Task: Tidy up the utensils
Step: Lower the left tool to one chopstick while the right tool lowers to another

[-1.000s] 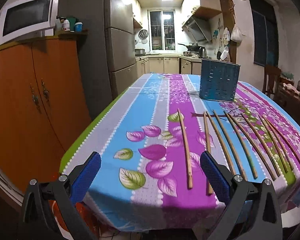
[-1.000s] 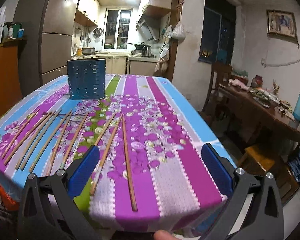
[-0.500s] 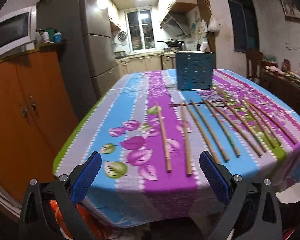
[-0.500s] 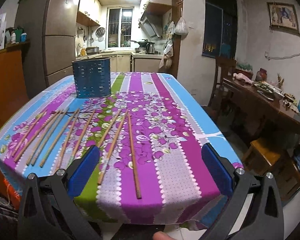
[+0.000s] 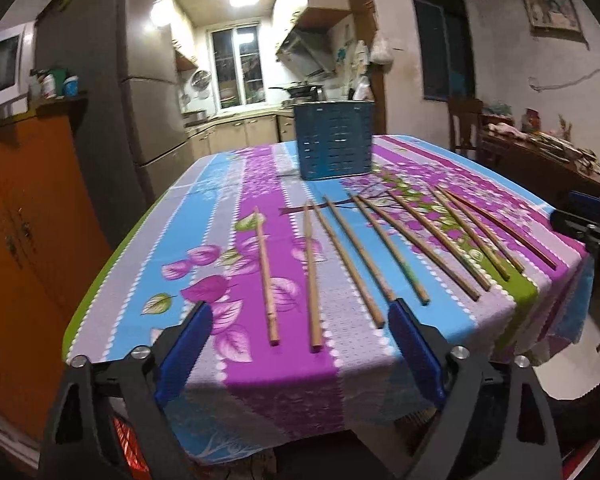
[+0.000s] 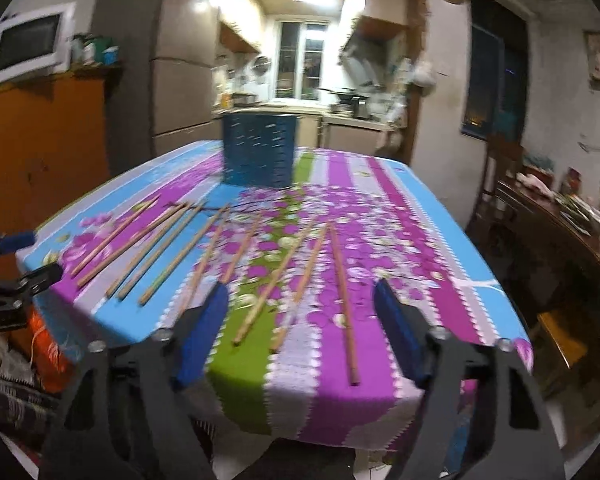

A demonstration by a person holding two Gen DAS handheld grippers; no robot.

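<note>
**Both grippers narrowing over the chopstick row**

The left gripper (image 5: 300, 344) is hovering at the bottom of its frame, jaws just closing yet wide apart, gripping nothing. The right gripper (image 6: 300, 332) is likewise closing partway, empty. Chopsticks (image 5: 380, 248) are lying fanned across the floral tablecloth (image 5: 204, 216) mid-frame. The blue utensil holder (image 5: 334, 140) is standing upright beyond them, upper centre.
</note>
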